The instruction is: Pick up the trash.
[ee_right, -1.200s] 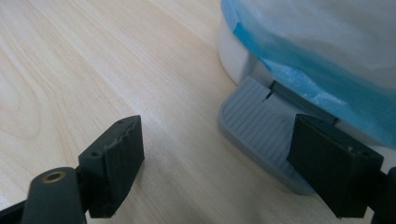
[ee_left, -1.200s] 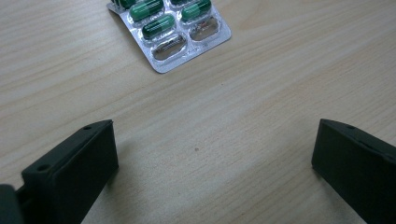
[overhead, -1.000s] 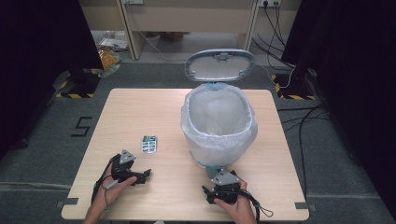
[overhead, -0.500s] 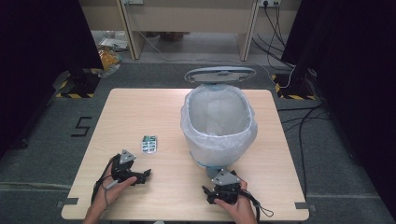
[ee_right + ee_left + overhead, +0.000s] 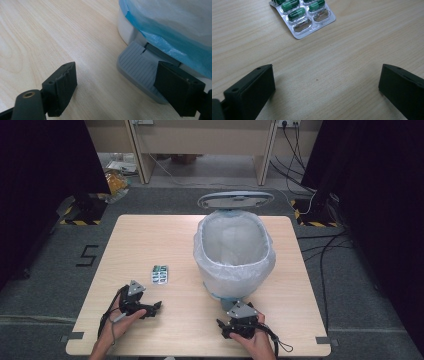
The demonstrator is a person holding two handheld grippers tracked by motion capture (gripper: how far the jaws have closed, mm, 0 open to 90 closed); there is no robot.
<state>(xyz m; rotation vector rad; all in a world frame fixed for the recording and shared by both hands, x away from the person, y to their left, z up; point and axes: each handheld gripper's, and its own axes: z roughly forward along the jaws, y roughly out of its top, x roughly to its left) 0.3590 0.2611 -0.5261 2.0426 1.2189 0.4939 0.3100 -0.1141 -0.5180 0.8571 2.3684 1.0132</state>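
A silver blister pack point(image 5: 160, 274) of green capsules point(image 5: 296, 13) lies flat on the wooden table point(image 5: 150, 240), left of the bin. My left gripper point(image 5: 151, 308) point(image 5: 327, 72) rests low on the table a short way before the pack, open, with bare wood between its jaws. A white pedal bin point(image 5: 234, 255) with a pale blue-edged liner point(image 5: 160, 32) stands right of centre, its grey lid point(image 5: 235, 200) raised behind it. My right gripper point(image 5: 225, 328) point(image 5: 117, 71) is open just in front of the bin's grey ribbed pedal point(image 5: 138, 67), not touching it.
The table's front edge point(image 5: 200, 353) runs just behind both hands. Grey carpet surrounds the table, with a floor mark point(image 5: 88, 255) at left, cables point(image 5: 320, 245) at right, and a desk point(image 5: 200, 140) beyond.
The bin's lid has tipped down from a steeper, more face-on angle to a flatter one. Both grippers have stayed where they were, open.
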